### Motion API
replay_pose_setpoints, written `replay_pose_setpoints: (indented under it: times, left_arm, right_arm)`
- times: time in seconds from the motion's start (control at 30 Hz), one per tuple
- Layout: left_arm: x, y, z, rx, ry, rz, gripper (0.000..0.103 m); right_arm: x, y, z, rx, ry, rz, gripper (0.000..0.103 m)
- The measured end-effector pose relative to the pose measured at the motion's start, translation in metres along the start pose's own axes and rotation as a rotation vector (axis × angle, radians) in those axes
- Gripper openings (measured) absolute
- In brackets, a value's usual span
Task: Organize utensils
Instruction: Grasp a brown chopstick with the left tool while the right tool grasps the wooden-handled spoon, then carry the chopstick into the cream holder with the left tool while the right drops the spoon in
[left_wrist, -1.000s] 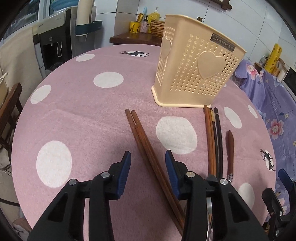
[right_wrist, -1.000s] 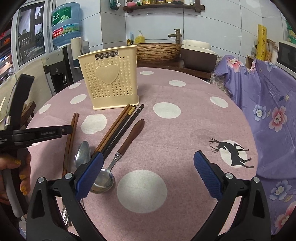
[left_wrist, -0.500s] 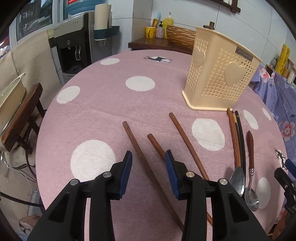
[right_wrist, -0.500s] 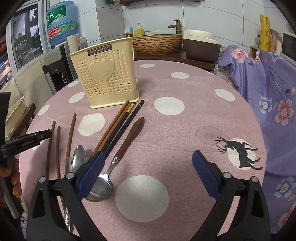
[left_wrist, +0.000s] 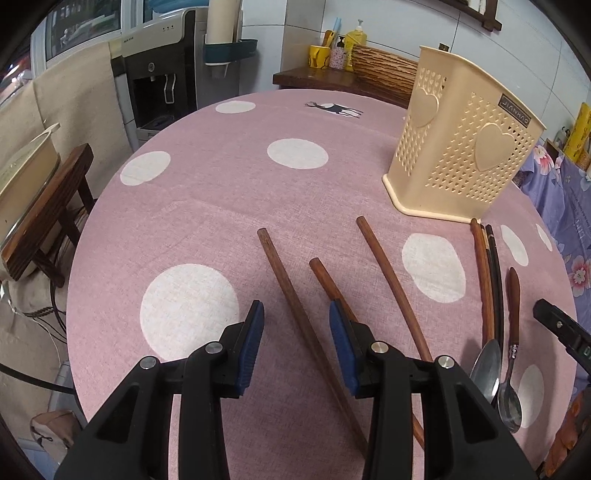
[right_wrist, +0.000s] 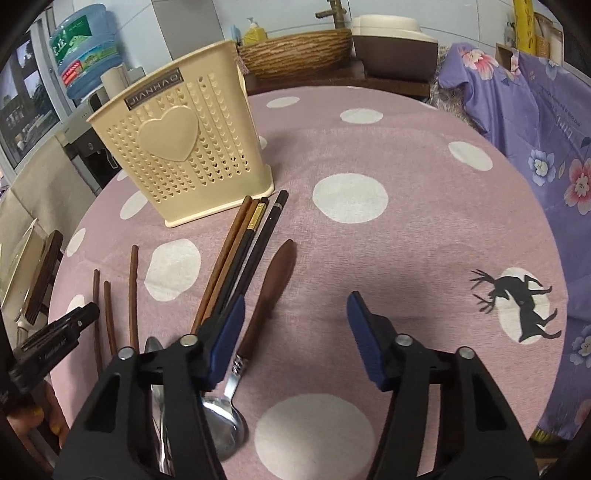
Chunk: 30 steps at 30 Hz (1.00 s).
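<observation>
A cream perforated utensil holder stands on the pink dotted table; it also shows in the right wrist view. Three brown chopsticks lie spread in front of my open left gripper, one running between its fingers. More brown and black chopsticks, a brown-handled spoon and a second steel spoon lie to the right. My right gripper is open and empty, its left finger over the chopstick ends.
A water dispenser and a wooden stool stand off the table's left. A sideboard with a woven basket is behind. A purple floral cloth hangs at the right.
The left gripper pulled back and left; the brown chopsticks, together before, now lie spread apart. The right gripper moved forward and lower toward the spoon and chopsticks.
</observation>
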<state>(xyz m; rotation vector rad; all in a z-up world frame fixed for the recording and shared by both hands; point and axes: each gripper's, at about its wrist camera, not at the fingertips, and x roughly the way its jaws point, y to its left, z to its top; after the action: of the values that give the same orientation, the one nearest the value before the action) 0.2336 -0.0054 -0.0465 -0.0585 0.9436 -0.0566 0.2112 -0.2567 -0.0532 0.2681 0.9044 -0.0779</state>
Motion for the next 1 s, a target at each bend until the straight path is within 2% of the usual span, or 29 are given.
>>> replay_pose_setpoints:
  times: [0.2, 0.33, 0.47, 0.67, 1.0]
  left_arm:
    - [0.008, 0.003, 0.007, 0.001, 0.008, 0.017, 0.036]
    - [0.013, 0.007, 0.016, -0.012, 0.024, 0.015, 0.035]
    - [0.018, 0.007, 0.023, -0.011, 0.037, 0.032, 0.025]
    - [0.023, 0.007, 0.030, -0.012, 0.049, 0.053, 0.012]
    - [0.025, 0.009, 0.037, -0.055, 0.047, 0.014, 0.009]
  right_arm:
    - [0.028, 0.018, 0.009, -0.002, 0.071, -0.042, 0.031]
    - [0.034, 0.024, 0.011, -0.006, 0.072, -0.052, 0.026]
    - [0.039, 0.029, 0.013, -0.022, 0.068, -0.072, 0.020]
    - [0.040, 0.026, 0.017, -0.016, 0.079, -0.050, 0.018]
    - [0.037, 0.011, 0.025, 0.035, 0.072, 0.020, 0.016]
